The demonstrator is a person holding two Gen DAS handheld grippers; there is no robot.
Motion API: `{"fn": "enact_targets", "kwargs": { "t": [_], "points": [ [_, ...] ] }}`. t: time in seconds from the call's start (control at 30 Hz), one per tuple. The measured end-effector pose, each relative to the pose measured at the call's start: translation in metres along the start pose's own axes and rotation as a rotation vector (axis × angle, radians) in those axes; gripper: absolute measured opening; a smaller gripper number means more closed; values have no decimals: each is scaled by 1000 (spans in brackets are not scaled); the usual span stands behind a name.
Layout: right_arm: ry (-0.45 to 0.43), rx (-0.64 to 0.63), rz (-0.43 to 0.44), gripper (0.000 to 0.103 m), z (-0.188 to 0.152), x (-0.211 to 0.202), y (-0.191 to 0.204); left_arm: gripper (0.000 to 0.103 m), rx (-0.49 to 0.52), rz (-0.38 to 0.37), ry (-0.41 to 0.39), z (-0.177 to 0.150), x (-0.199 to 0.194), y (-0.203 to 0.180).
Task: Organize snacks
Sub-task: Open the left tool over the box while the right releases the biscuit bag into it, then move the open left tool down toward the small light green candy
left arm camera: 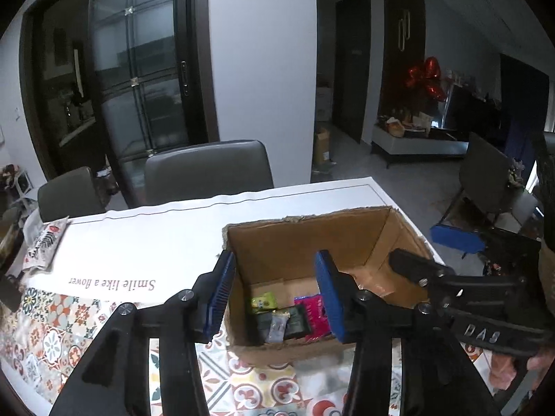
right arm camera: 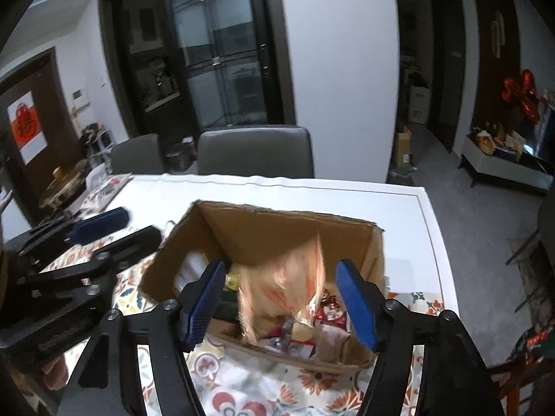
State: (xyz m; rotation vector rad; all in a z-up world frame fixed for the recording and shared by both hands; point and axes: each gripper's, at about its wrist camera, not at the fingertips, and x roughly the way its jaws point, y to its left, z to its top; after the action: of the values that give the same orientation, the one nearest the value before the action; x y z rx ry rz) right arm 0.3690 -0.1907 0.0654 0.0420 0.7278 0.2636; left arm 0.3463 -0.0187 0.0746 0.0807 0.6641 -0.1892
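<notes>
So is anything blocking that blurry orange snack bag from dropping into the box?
Nothing visible does. The snack bag is a blur between the open fingers of the right gripper, right over the open top of the cardboard box. Below it lie only other snacks. The left gripper is open too.

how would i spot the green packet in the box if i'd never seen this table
Find the open cardboard box on the table. On its floor lies a cluster of small packets; the green packet is at the far left end, lime-bright beside dark packets and a pink one.
</notes>
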Motion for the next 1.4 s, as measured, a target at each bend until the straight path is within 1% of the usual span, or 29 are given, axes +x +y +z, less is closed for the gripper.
{"fn": "enact_targets", "kwargs": {
  "t": [0.07, 0.2, 0.27, 0.4, 0.47, 0.5, 0.6, 0.7, 0.77, 0.87, 0.97, 1.17, 1.3, 1.4],
  "points": [
    [7, 20, -24, 67, -6, -3, -4, 47, -5, -10, -7, -5, -5, 1],
    [-25, -2, -72, 67, -21, -22, 0, 47, 7, -30, -27, -19, -20, -5],
    [-41, -9, -75, 67, -30, -34, 2, 49, 18, -31, -36, -26, -28, -10],
    [-57, 6, -71, 67, -42, -53, 2, 51, 26, -60, -53, -37, -41, -20],
    [-60, 14, -75, 68, -50, -61, 1, 51, 45, -67, -65, -45, -48, -27],
    [-64, 19, -78, 70, -54, -65, 0, 51, 55, -69, -69, -49, -50, -30],
    [-71, 34, -104, 70, -69, -76, -3, 51, 74, -84, -64, -56, -52, -38],
    [-63, 58, -139, 70, -87, -84, -9, 51, 93, -117, -52, -65, -52, -47],
    [-54, 77, -144, 70, -96, -88, -13, 51, 117, -136, -47, -71, -51, -56],
    [-32, 110, -138, 70, -111, -91, -20, 51, 140, -158, -24, -81, -47, -65],
    [-11, 140, -140, 70, -126, -90, -27, 51, 150, -182, 15, -92, -38, -73],
    [21, 175, -189, 70, -148, -86, -39, 51, 176, -241, 81, -115, -21, -89],
    [44, 200, -205, 70, -160, -81, -48, 51, 197, -273, 123, -130, -8, -99],
    [69, 206, -220, 70, -170, -76, -53, 51, 192, -297, 155, -141, 2, -101]
  ]
}}
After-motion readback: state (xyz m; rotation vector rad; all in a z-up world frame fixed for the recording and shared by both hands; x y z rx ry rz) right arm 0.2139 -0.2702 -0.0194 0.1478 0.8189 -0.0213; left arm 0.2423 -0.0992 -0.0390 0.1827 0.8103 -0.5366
